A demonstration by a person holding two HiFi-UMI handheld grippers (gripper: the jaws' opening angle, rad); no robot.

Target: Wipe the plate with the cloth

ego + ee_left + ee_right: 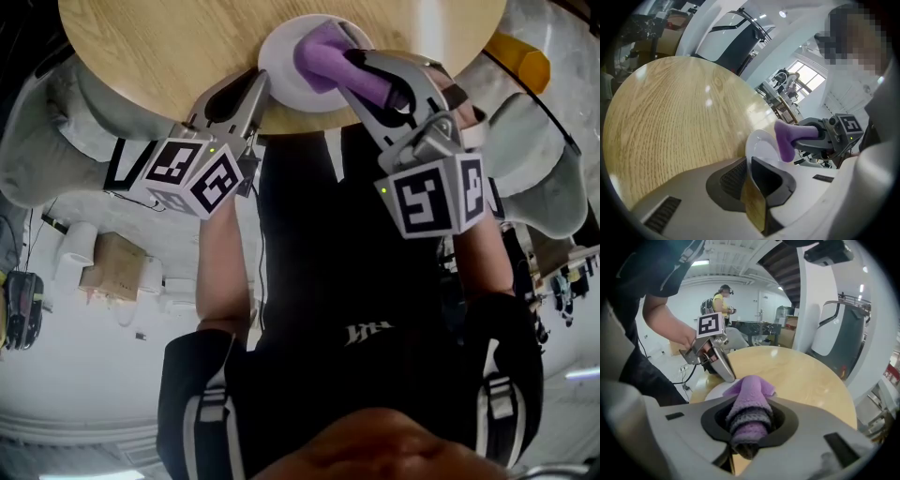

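Observation:
A white plate (281,70) lies at the near edge of the round wooden table (169,47). My left gripper (260,87) is shut on the plate's left rim, and in the left gripper view the rim (757,145) runs in between the jaws of that gripper (750,165). My right gripper (361,77) is shut on a rolled purple cloth (323,54), whose free end hangs over the plate. I cannot tell whether the cloth (786,139) touches the plate. In the right gripper view the cloth (749,401) fills the gripper (750,422), with the plate (714,392) just beyond.
Grey and white chairs (42,141) stand around the table, with a yellow object (520,56) at the right. A cardboard box (112,267) sits on the floor. A person (721,298) stands far off in the room. The tabletop (670,117) beyond the plate is bare wood.

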